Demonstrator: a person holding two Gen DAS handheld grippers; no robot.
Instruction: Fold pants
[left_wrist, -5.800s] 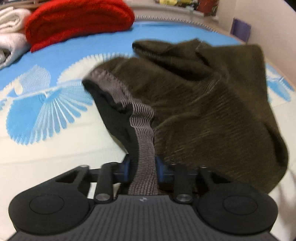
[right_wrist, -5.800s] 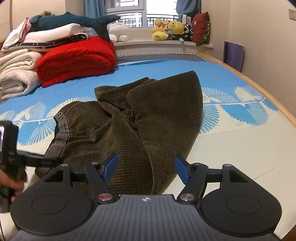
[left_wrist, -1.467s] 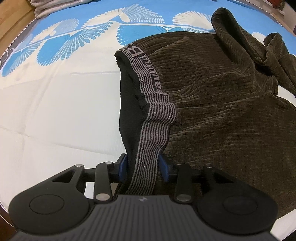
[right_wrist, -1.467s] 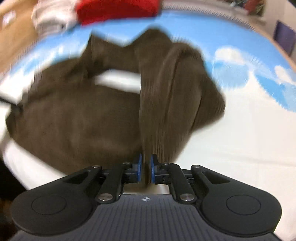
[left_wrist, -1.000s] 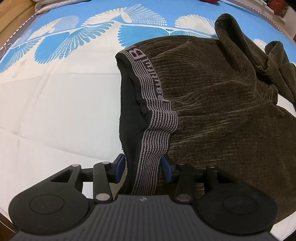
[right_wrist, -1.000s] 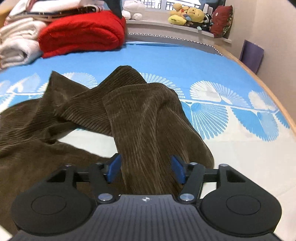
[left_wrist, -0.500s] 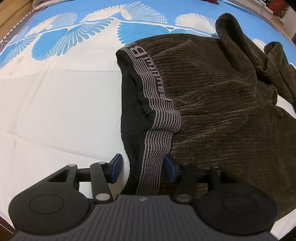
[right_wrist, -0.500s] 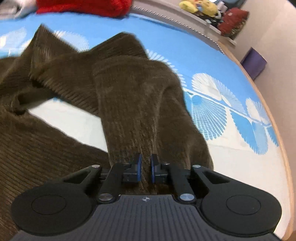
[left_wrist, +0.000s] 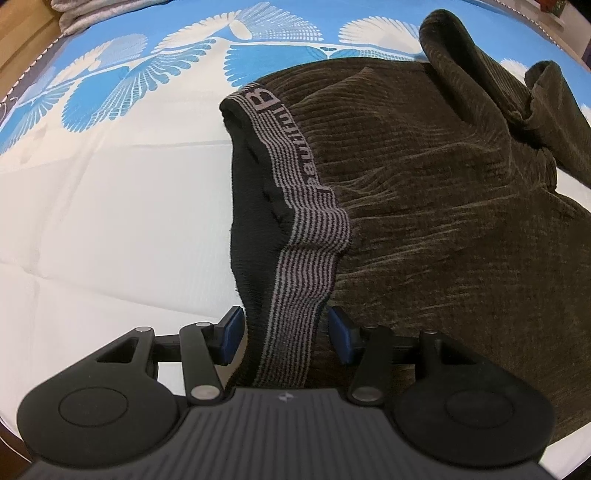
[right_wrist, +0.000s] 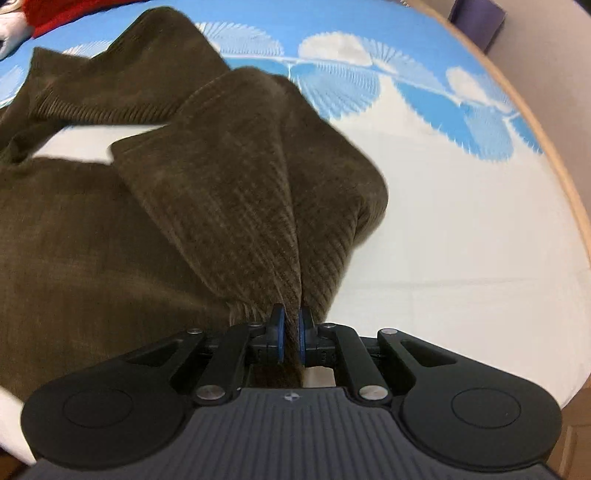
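Observation:
Dark olive corduroy pants (left_wrist: 424, 192) lie spread on the bed, legs bunched at the far right. Their grey striped waistband (left_wrist: 295, 236) runs toward me and passes between the blue pads of my left gripper (left_wrist: 284, 334), which stands open around it. In the right wrist view my right gripper (right_wrist: 291, 339) is shut on a fold of a pant leg (right_wrist: 240, 177), and the cloth rises in a ridge from the pads. The rest of the pants (right_wrist: 74, 240) lie flat to the left.
The bed sheet (left_wrist: 110, 192) is white with blue fan patterns (right_wrist: 461, 114). A wooden bed edge (right_wrist: 554, 155) curves at the right. A red blanket (right_wrist: 55, 11) and a folded pale towel (left_wrist: 74, 11) lie at the far side.
My left gripper has opened and let go of the waistband. My right gripper opened, then shut again on the pant leg fold and moved it, with the view tilting down toward the bed.

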